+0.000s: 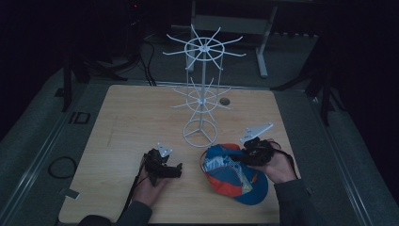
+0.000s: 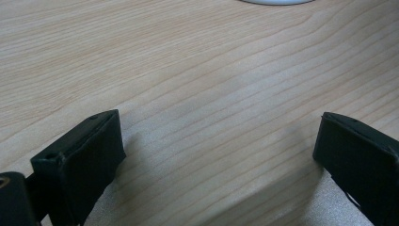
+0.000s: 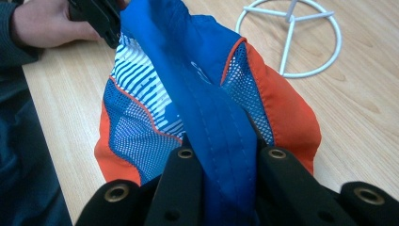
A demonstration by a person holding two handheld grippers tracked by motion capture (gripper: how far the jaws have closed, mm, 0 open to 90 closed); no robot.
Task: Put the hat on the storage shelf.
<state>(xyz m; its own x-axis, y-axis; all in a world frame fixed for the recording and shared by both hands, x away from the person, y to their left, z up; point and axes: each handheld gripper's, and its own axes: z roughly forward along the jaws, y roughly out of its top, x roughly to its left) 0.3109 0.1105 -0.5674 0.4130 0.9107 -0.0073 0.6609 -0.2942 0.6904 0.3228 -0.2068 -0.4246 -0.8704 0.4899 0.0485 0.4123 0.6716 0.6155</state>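
Cap (image 3: 207, 117) at table's (image 1: 127, 117) 5 o'clock, soft, light, floppy mesh; right gripper (image 3: 221, 162) clamped on its blue seam band, best hold there or the stiffer brim. Left gripper (image 2: 214, 155) at 7 o'clock, jaws wide, empty. White rack (image 1: 202, 89) at 12.

I have the cap (image 1: 230, 174) pinched by a blue band of its fabric in my right claw (image 3: 221, 155). It is blue and orange with mesh panels and a white-striped lining, hanging crumpled ahead of the claw, its lower edge on the wood.
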